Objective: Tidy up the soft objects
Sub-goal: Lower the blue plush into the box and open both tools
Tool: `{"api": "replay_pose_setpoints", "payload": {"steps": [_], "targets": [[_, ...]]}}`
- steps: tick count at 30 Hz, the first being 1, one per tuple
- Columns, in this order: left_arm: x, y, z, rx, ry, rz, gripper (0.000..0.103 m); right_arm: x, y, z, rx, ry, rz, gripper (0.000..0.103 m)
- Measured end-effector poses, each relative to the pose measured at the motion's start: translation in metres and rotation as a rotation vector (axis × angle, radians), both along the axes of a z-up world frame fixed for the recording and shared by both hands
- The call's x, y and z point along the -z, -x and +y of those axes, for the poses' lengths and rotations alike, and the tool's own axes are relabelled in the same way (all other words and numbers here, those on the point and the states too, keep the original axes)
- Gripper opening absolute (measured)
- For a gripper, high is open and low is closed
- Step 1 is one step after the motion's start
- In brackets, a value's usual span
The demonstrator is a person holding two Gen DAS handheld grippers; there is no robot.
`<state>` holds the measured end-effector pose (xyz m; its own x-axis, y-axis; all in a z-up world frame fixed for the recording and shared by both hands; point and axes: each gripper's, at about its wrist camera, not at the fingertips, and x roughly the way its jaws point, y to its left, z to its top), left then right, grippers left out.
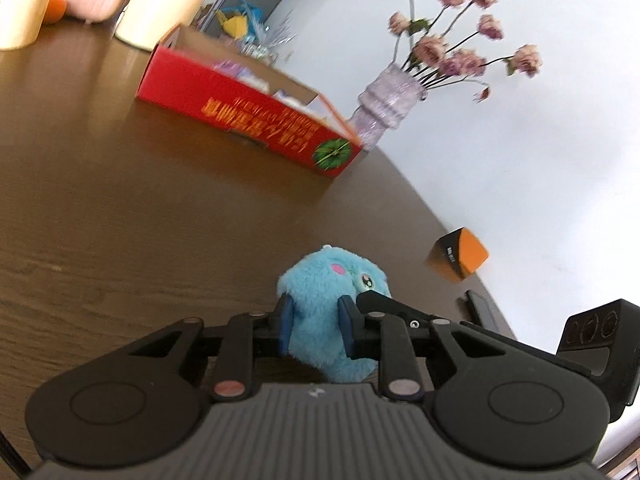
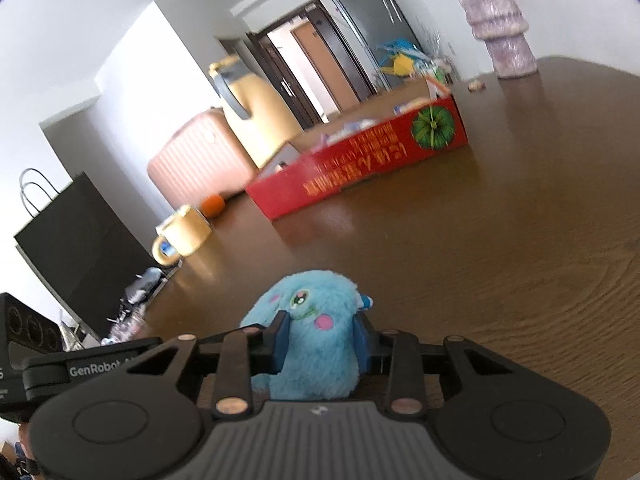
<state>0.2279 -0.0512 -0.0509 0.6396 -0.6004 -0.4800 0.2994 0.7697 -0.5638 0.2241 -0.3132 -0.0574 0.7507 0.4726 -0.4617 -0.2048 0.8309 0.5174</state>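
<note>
Both grippers — left gripper (image 1: 314, 326), right gripper (image 2: 322, 338) — on blue plush (image 1: 332, 280)

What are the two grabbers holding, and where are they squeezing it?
Both hold one blue plush toy: the left hand-held gripper and right hand-held gripper each squeeze its furry sides.

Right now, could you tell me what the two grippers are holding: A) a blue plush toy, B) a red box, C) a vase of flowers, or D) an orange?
A: the blue plush toy sits squeezed between the left gripper pads, and the right gripper clamps it too, while the red box rests on the table.
</note>
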Motion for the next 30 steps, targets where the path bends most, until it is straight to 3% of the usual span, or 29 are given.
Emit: {"api": "replay_pose_setpoints", "payload": {"steps": [5, 8, 13, 15, 18, 22, 24, 27, 30], "targets": [[-0.027, -0.013, -0.008, 0.007, -0.008, -0.06, 0.024, -0.026, -0.013, -0.007, 0.01, 0.011, -0.068, 0.032], [-0.062, -0.047, -0.023, 0.018, -0.029, -0.165, 0.024, -0.062, -0.047, -0.017, 0.019, 0.039, -0.16, 0.032], [-0.115, -0.149, -0.043, 0.034, -0.067, -0.25, 0.023, -0.115, -0.164, -0.033, 0.01, 0.068, -0.211, 0.032], [-0.125, -0.201, -0.051, 0.02, -0.07, -0.232, 0.023, -0.126, -0.219, -0.035, 0.007, 0.092, -0.196, 0.032], [-0.123, -0.276, -0.061, 0.001, -0.078, -0.172, 0.023, -0.123, -0.299, -0.036, 0.012, 0.116, -0.133, 0.032], [-0.094, -0.361, -0.073, -0.003, -0.107, -0.058, 0.022, -0.095, -0.385, -0.036, 0.018, 0.16, -0.021, 0.032], [-0.072, -0.396, -0.078, 0.002, -0.129, 0.022, 0.013, -0.075, -0.415, -0.035, 0.018, 0.182, 0.041, 0.032], [-0.039, -0.422, -0.091, 0.015, -0.225, 0.101, 0.007, -0.04, -0.445, -0.025, 0.01, 0.255, 0.114, 0.027], [-0.038, -0.425, -0.095, 0.01, -0.283, 0.111, 0.007, -0.035, -0.444, -0.02, 0.005, 0.281, 0.097, 0.028]]}}
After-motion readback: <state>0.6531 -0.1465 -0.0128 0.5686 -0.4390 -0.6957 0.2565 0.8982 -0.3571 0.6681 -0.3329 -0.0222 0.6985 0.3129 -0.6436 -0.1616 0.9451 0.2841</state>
